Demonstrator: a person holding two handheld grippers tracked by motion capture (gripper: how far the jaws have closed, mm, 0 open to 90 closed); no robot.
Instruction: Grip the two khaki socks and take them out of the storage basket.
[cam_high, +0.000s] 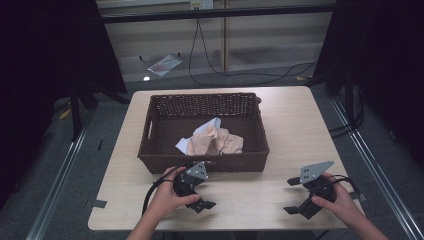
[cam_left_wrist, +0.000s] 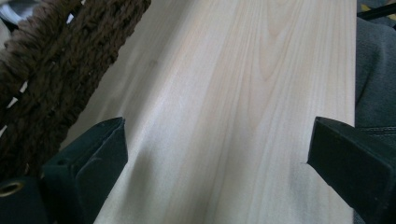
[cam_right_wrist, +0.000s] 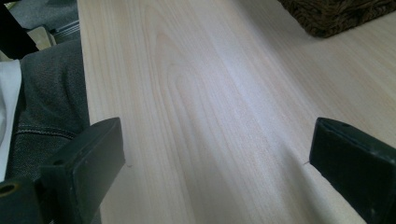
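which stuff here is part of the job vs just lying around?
In the job:
- wicker basket
- crumpled cloth inside it
- left gripper, fingers apart, nothing between them
- right gripper, fingers apart, nothing between them

Lying about:
- plastic bag on the floor behind the table
- black cable on the floor

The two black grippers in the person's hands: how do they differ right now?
The left gripper sits close against the wicker basket; the right gripper sits well clear of it. The left one points right, the right one points left. Both have open, empty jaws over the table.
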